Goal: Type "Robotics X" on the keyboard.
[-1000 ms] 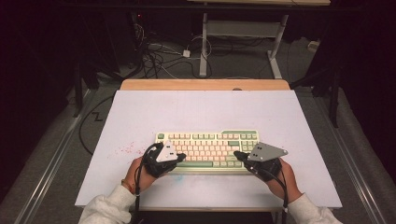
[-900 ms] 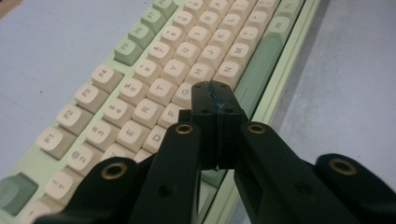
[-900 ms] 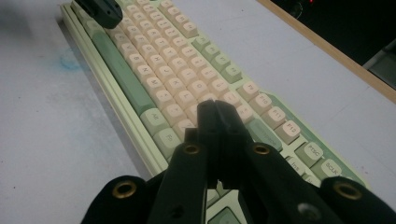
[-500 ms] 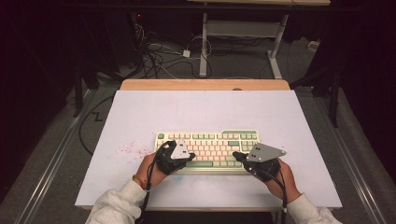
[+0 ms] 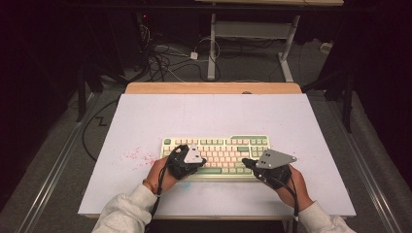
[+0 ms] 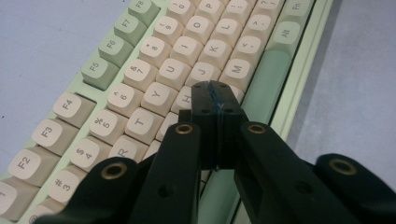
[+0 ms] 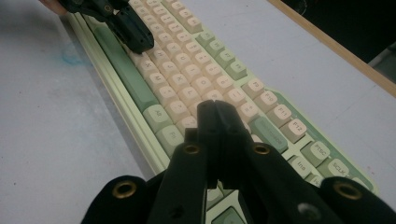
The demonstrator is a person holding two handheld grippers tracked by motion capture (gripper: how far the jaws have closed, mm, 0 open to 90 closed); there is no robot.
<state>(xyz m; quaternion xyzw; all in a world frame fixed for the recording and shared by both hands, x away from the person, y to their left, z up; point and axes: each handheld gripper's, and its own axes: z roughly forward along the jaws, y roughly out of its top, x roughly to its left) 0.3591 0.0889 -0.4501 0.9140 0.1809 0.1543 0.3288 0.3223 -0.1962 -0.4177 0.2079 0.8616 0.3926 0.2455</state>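
Note:
A pale green keyboard (image 5: 228,143) with cream keys lies at the near middle of the white table top (image 5: 209,114). My left gripper (image 5: 201,160) is shut with nothing in it. Its tips hover over the letter keys just above the green space bar (image 6: 264,86), close to the H key, in the left gripper view (image 6: 215,91). My right gripper (image 5: 245,162) is shut and empty too, its tips (image 7: 212,108) over the keys at the keyboard's (image 7: 187,60) right end. The left gripper (image 7: 140,44) also shows far off in the right gripper view.
Pink smudges (image 5: 136,156) mark the table left of the keyboard, and a faint blue one (image 7: 70,58) lies in front of it. A wooden strip (image 5: 214,88) edges the table's far side. Cables (image 5: 165,58) and a desk frame (image 5: 211,48) stand on the floor beyond.
My left hand has slid to the right along the keyboard, from its left end toward the middle. The right hand has stayed put.

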